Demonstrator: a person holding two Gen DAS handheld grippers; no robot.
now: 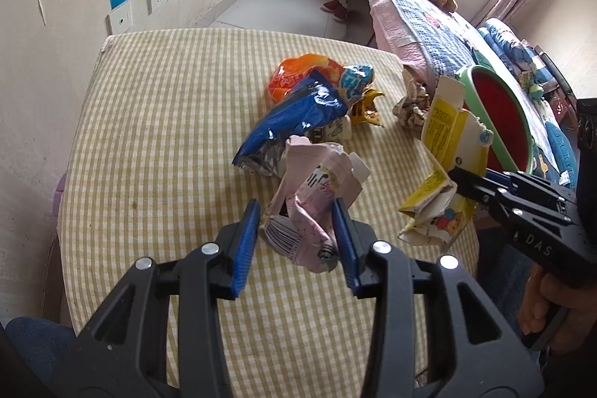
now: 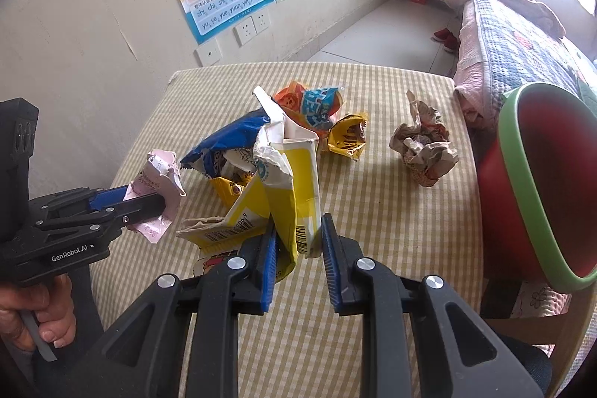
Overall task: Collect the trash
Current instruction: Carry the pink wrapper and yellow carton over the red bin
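With your left gripper (image 1: pixel 296 237) clamped on the pink wrapper (image 1: pixel 317 196) and right gripper (image 2: pixel 298 248) on the yellow carton (image 2: pixel 287 181), either could slip before the bin (image 2: pixel 537 181) at the tabletop's right edge.

- Left gripper (image 1: pixel 296 241): black plastic linkage, blue ribbed pads, silver rivets.
- Right gripper (image 2: pixel 298 256): same build; "DAS" lettering on its side.
- "GenRobot.AI" marked on left gripper's body.

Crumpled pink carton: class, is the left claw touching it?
Touching. In the left wrist view, the left claw has both blue pads pressed against the crumpled pink carton.
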